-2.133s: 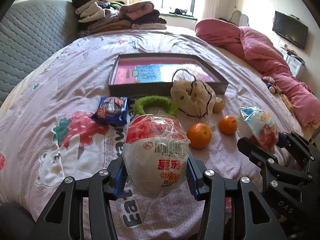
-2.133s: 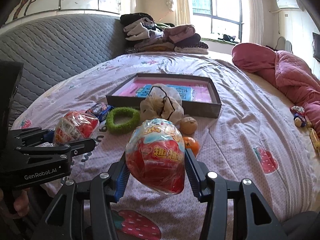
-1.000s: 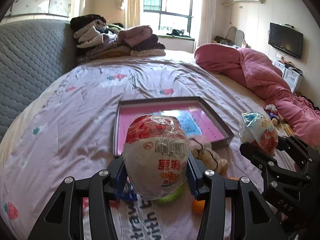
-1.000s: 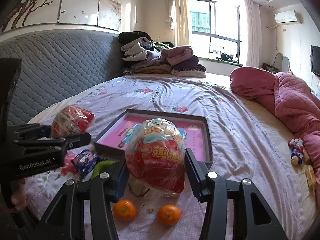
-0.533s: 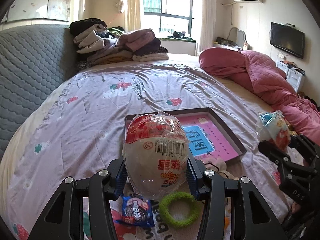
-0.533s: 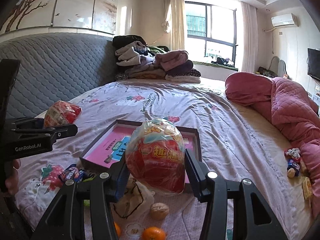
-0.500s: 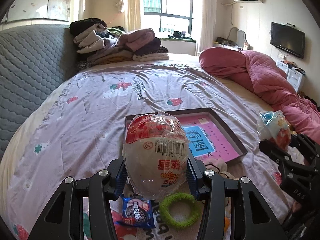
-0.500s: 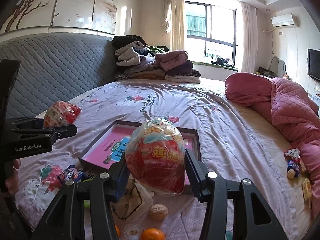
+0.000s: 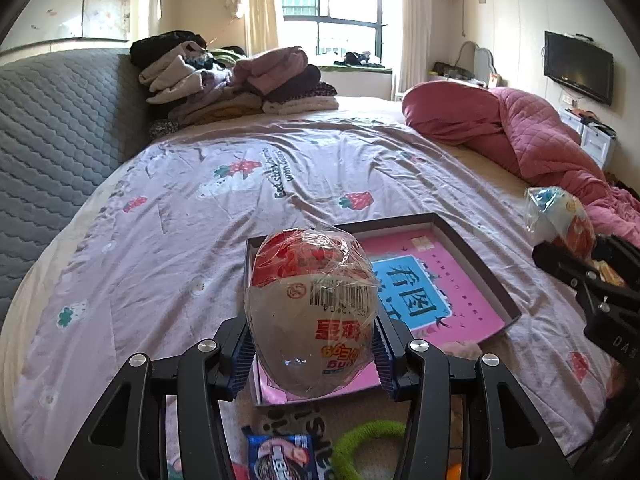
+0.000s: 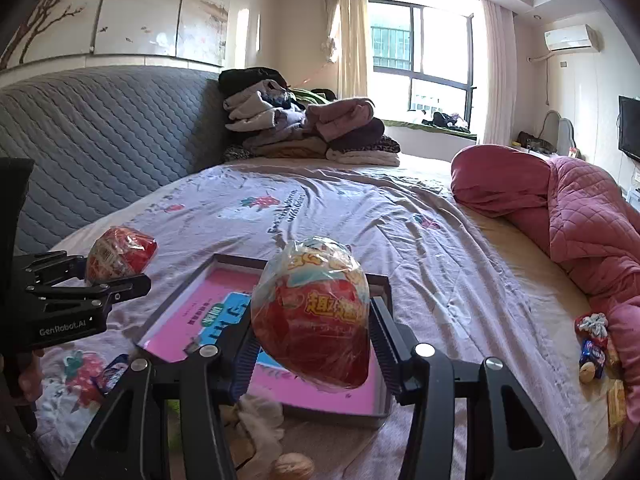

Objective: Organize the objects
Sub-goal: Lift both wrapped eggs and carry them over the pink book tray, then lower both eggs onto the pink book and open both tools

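Observation:
My left gripper (image 9: 312,354) is shut on a plastic-wrapped toy egg (image 9: 312,308), red on top and white below, held above the near left corner of the grey box lid (image 9: 496,280) with a pink lining. My right gripper (image 10: 312,354) is shut on a second wrapped egg (image 10: 312,312), red with a pale top, held over the same box lid (image 10: 384,280). Each gripper shows in the other's view: the right one (image 9: 560,256) at the right edge, the left one (image 10: 116,270) at the left edge.
On the bed sheet near the lid lie a blue snack packet (image 9: 280,456), a green fuzzy ring (image 9: 360,444), a cream cloth pouch (image 10: 256,424) and a walnut (image 10: 292,468). A pink quilt (image 10: 580,208) lies at the right. Folded clothes (image 9: 236,80) are stacked by the grey headboard (image 10: 100,136).
Both grippers have risen and moved forward with their eggs, so the box lid now lies right under them. The oranges have dropped out of view.

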